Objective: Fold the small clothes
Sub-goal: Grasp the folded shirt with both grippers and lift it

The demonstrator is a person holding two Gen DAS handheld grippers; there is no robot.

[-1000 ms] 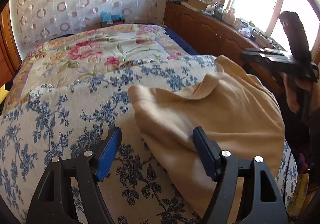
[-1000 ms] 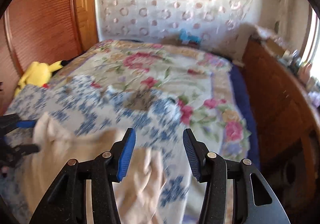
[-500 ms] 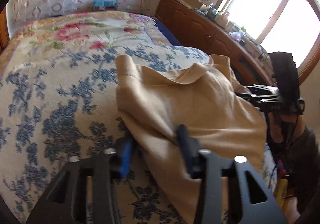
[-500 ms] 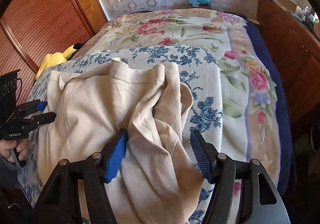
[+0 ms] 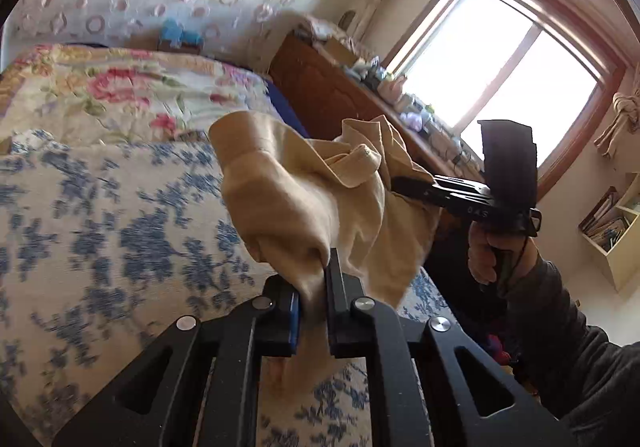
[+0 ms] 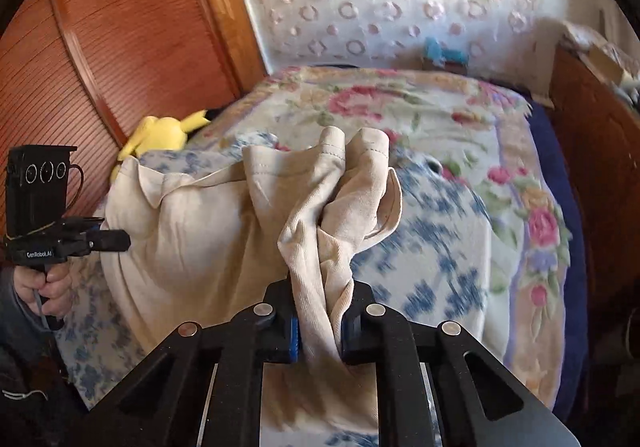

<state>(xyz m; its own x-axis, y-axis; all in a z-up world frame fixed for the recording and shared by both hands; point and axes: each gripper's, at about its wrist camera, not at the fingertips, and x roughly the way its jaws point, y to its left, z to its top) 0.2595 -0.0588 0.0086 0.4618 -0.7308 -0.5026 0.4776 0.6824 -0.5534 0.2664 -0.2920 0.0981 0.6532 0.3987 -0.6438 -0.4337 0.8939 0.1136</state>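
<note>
A bunched fold of a beige garment [image 5: 304, 207] is seen clamped between the jaws of the left gripper [image 5: 313, 299], which have just been closing on the cloth, while the right gripper [image 6: 318, 317] is likewise pinched tight on a twisted gather of the same garment [image 6: 224, 231], its jaws also having just closed with fabric between them. A second ago both pairs of jaws stood apart over the garment as it lay flat; now its near edge is raised off the blue-flowered bedspread [image 5: 100, 231] and hangs slack between the two grips, the far part still resting on the bed. From the left wrist view, the right gripper is shown gripped in a hand [image 5: 486, 255] beside the window [image 5: 504, 59]. A yellow plush toy [image 6: 160, 135] lies by the wooden wardrobe [image 6: 100, 47] at the far side. With two points now secured, the garment is judged ready to be lifted and spread for a first fold; no fold is yet made.
</note>
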